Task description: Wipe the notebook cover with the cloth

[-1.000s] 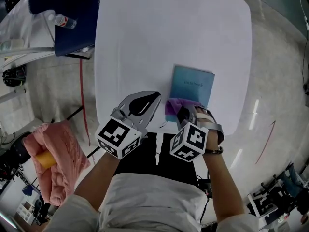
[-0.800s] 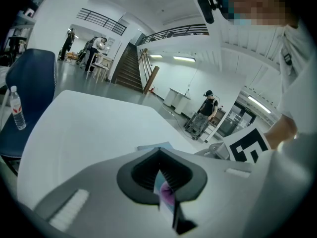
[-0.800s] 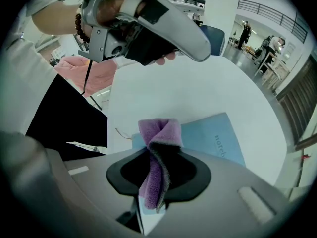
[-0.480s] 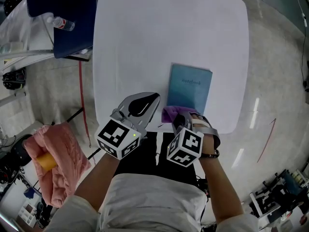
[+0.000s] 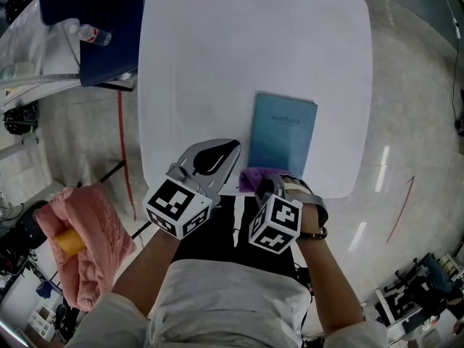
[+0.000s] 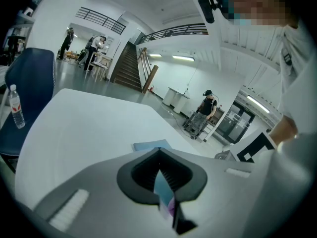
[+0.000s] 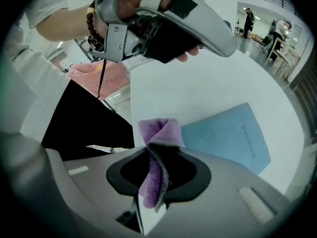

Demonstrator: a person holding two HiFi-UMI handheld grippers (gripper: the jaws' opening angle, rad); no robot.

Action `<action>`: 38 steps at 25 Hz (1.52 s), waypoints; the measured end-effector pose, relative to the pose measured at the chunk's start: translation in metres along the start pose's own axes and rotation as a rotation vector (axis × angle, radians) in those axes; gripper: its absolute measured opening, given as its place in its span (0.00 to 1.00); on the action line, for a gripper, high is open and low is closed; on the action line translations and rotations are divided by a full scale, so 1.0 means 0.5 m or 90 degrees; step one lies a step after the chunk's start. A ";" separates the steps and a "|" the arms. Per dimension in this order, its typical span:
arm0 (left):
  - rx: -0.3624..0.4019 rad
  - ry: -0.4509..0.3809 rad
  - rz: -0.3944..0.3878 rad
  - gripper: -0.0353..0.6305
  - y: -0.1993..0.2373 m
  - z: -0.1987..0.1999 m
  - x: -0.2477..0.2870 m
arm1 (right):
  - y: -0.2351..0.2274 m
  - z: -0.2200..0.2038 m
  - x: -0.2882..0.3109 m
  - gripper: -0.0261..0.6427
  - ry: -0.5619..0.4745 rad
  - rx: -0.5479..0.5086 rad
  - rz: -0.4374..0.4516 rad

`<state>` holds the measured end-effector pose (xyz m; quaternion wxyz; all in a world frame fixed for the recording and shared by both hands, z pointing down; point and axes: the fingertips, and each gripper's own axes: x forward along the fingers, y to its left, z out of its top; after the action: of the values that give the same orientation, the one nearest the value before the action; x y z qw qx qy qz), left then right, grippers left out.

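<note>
The right gripper [image 7: 154,180] squeezes the purple cloth [image 7: 159,133], just by the near end of the blue notebook [image 5: 283,133]. The notebook lies flat on the white table [image 5: 217,64]. The left gripper [image 5: 230,149] looks closed and empty.

white table [image 5: 217,64], navy chair [image 5: 109,27] at its far left corner, water bottle [image 5: 90,33] by the chair, pink fabric bundle [image 5: 90,249] lower left

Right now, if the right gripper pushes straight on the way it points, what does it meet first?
The purple cloth clamped in the right gripper leads, and would likely press onto the white table just beside the blue notebook's near corner. It may catch the cover's edge instead; depth is unclear.
</note>
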<state>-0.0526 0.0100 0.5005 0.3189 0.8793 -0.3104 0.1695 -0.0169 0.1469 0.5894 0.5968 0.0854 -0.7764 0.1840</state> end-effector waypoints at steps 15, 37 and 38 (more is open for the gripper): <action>0.002 0.001 0.003 0.05 -0.013 0.000 -0.006 | 0.012 -0.004 -0.003 0.21 -0.021 0.002 0.006; 0.054 -0.027 0.020 0.05 -0.034 0.115 -0.019 | -0.079 -0.008 -0.125 0.21 -0.121 0.061 -0.062; 0.059 -0.031 0.020 0.05 -0.037 0.128 -0.021 | -0.086 -0.007 -0.141 0.21 -0.136 0.079 -0.063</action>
<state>-0.0419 -0.0171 0.4395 0.2677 0.8921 -0.3233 0.1671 0.0203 0.1027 0.5306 0.5126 0.1796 -0.8173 0.1921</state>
